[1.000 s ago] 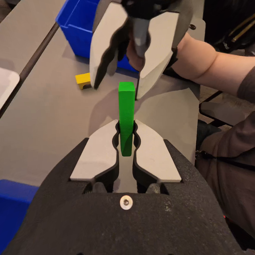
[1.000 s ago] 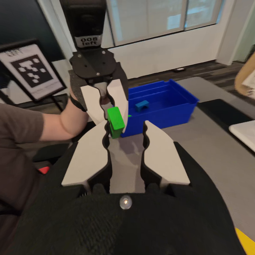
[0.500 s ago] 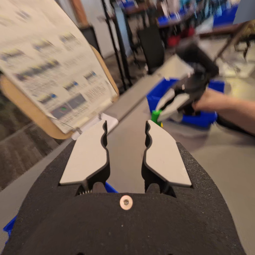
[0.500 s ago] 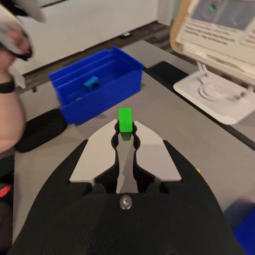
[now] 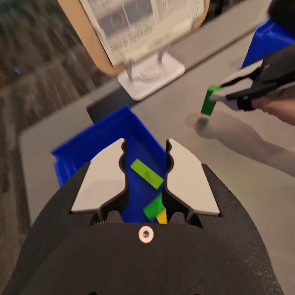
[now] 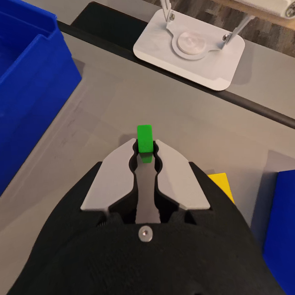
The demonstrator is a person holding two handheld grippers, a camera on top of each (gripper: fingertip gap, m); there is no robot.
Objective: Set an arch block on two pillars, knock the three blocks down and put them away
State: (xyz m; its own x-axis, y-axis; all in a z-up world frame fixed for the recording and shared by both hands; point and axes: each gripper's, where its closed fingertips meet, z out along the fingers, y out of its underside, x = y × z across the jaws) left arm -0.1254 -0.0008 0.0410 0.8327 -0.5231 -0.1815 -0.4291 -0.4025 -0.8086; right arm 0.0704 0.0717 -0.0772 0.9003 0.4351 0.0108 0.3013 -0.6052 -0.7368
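My right gripper (image 6: 145,141) is shut on a green pillar block (image 6: 144,138) and holds it upright, just above the grey table (image 6: 111,111). A yellow block (image 6: 221,186) lies on the table to its right, partly hidden by the gripper body. In the left wrist view the right gripper (image 5: 217,92) and green pillar (image 5: 208,103) show at the upper right. My left gripper (image 5: 146,141) is open and empty, over a blue bin (image 5: 103,143) that holds a lime block (image 5: 146,173), a green block (image 5: 154,207) and a yellow block (image 5: 162,217).
A second blue bin (image 6: 32,95) stands to the left of the right gripper, and a blue bin's wall (image 6: 279,223) shows at the lower right. A white stand base (image 6: 188,52) carrying a tilted board (image 5: 135,32) sits beyond the table's dark edge strip (image 6: 239,99). Left tips to right tips: about 25 centimetres.
My left gripper let go of the green pillar, opened and swung away over the blue bin. My right gripper closed on the pillar and carried it down toward the table.
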